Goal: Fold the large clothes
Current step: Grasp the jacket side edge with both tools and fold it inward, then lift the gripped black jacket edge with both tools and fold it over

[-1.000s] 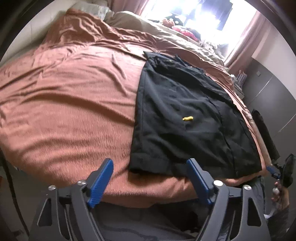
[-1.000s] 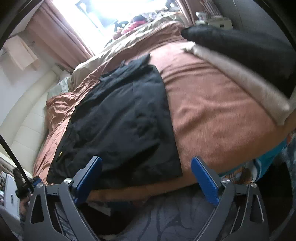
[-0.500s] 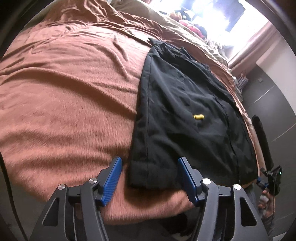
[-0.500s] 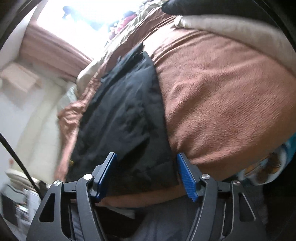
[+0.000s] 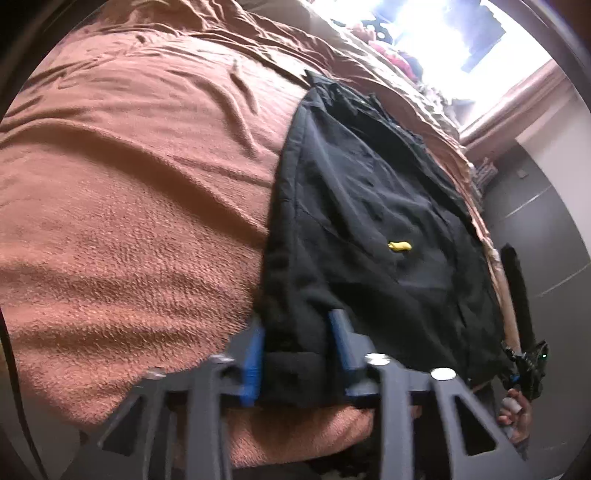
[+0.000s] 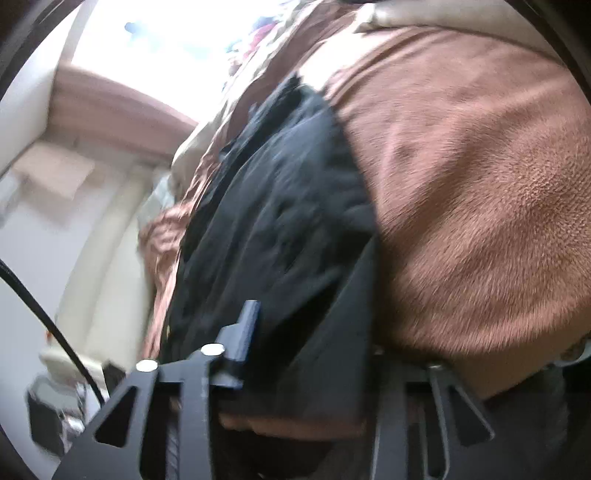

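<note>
Black cloth, a large jacket (image 5: 369, 229), lies spread flat on a bed covered by a rust-brown blanket (image 5: 129, 221). It runs lengthwise from the near edge of the bed up toward the bright window (image 5: 461, 33). A small yellow tag (image 5: 399, 246) sits near the middle of the jacket.

In the left wrist view, the left gripper (image 5: 295, 354) is at the near left corner of the jacket's hem. Its jaws have just been closing, and the hem corner is bunched between the two blue pads (image 5: 253, 365), which press on it from both sides. The fabric there is pulled up into a thick fold at the edge of the bed.

At the far right of that view, a hand (image 5: 517, 413) grips the handle of the other tool at the jacket's opposite near corner.

In the right wrist view, which is blurred, the right gripper (image 6: 306, 350) is at the near right corner of the jacket (image 6: 280, 229). Its jaws have also just been closing. One blue pad (image 6: 245, 332) shows on the left of the cloth; the other is hidden behind the dark fabric and the blanket (image 6: 480, 184). The cloth fills the gap between the fingers, so this gripper looks clenched on the hem as well. A black cable (image 6: 48, 317) crosses the lower left of the view.

Beyond the jacket, pale bedding (image 5: 424, 99) and a curtain (image 5: 517, 99) lie near the window.
</note>
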Demonstrator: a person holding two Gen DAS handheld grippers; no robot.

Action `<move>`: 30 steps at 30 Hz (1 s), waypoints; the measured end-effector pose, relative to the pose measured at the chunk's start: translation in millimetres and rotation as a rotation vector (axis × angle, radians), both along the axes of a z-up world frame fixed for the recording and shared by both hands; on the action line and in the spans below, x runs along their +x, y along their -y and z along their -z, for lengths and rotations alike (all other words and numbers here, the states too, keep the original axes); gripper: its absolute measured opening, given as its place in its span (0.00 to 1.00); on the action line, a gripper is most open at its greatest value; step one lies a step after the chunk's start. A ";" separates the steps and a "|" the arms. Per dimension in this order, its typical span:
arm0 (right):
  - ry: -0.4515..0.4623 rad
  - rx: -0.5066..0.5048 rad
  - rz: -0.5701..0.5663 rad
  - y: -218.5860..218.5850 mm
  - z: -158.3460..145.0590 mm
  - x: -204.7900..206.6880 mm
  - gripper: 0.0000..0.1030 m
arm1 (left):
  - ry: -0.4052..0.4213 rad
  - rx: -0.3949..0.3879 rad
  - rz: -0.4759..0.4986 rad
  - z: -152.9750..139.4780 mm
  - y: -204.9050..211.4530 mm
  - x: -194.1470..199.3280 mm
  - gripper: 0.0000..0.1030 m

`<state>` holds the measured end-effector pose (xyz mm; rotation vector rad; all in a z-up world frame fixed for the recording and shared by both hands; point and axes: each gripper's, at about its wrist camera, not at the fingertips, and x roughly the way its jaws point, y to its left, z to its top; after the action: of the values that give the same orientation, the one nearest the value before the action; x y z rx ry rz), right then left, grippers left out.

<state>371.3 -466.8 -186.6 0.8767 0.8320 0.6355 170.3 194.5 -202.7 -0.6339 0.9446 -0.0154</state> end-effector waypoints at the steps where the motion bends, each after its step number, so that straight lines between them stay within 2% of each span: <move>1: -0.019 0.012 0.021 2.1 0.5 3.9 0.13 | 0.002 -0.012 -0.013 1.0 -1.7 -0.4 0.21; 3: -0.023 0.015 0.042 1.1 -5.0 5.4 0.03 | 0.010 -0.029 -0.054 1.4 -5.3 -4.8 0.19; 7: 0.056 -0.026 0.060 -3.2 -34.6 -7.5 0.00 | 0.051 -0.032 -0.077 -12.2 -6.2 -13.8 0.12; 14: 0.165 -0.021 0.068 5.4 -84.6 -39.2 0.00 | 0.153 -0.082 -0.121 -61.7 -17.4 -35.1 0.08; 18: 0.219 -0.007 0.062 18.4 -99.3 -66.3 0.00 | 0.212 -0.097 -0.127 -89.6 -21.4 -49.4 0.07; 22: 0.259 0.009 0.056 22.5 -118.1 -83.4 0.00 | 0.272 -0.089 -0.123 -123.3 -26.6 -68.8 0.07; 26: 0.336 0.002 0.026 21.5 -138.1 -109.3 0.00 | 0.358 -0.078 -0.123 -163.9 -32.3 -96.4 0.07; 30: 0.386 0.023 0.018 23.2 -142.2 -124.1 0.00 | 0.429 -0.067 -0.120 -193.1 -37.5 -125.8 0.07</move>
<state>247.2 -490.0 -44.4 0.7489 0.4694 0.7699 44.5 232.0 -9.6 -0.7133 0.4922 -0.0735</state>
